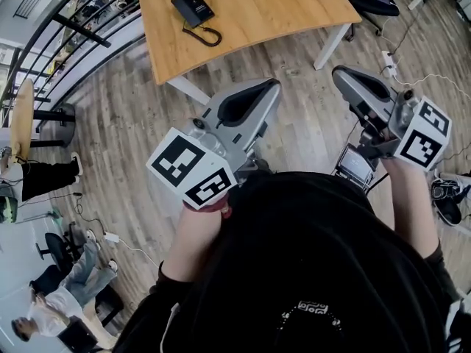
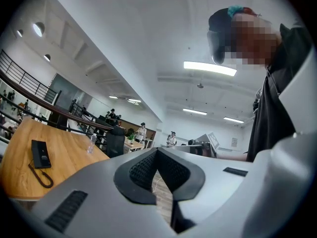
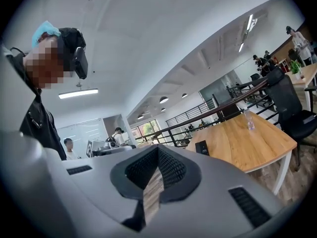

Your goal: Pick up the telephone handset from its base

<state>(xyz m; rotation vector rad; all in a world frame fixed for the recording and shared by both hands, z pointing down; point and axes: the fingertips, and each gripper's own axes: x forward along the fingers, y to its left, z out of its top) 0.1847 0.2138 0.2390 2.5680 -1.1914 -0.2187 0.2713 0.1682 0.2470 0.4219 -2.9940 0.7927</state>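
Note:
A black telephone with its handset on the base lies on the wooden table, its coiled cord curling off the near side. It also shows small in the left gripper view and the right gripper view. My left gripper is held close to my body, well short of the table, shut with nothing between its pads. My right gripper is level beside it, also shut and empty. Both point toward the table.
The table stands on white legs over a wood floor. A water bottle is on its far part. A black office chair stands beside it, a power strip lies on the floor, and a railing and people stand behind.

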